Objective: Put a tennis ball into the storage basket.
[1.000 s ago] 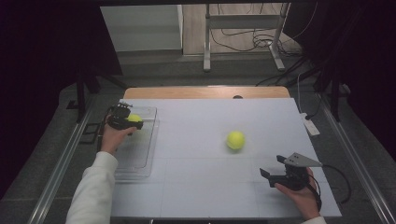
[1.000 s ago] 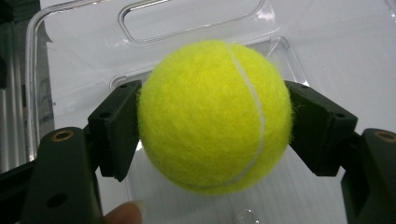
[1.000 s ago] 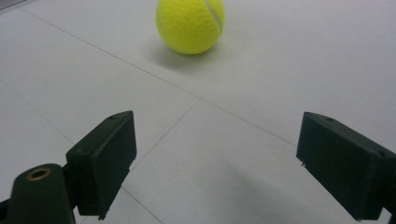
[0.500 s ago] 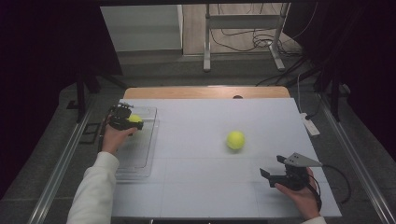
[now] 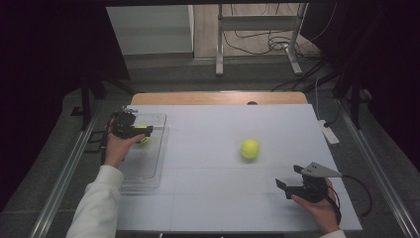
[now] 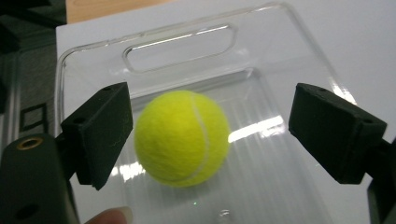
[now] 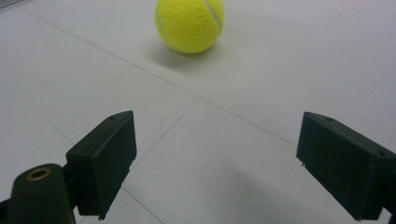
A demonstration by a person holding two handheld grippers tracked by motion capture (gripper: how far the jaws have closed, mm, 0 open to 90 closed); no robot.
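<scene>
- Step in hand, as I judge it: the left gripper releases a fuzzy yellow-green tennis ball into the clear plastic tray at the bench's left; its jaws have just been opening, ball between them, right pad clear.
- Next: the right gripper, jaws wide and empty, needs to reach the second tennis ball mid-bench.
- No readable writing.

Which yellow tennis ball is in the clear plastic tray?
The yellow tennis ball between the left gripper's open jaws; the other tennis ball lies on the white table.
</scene>
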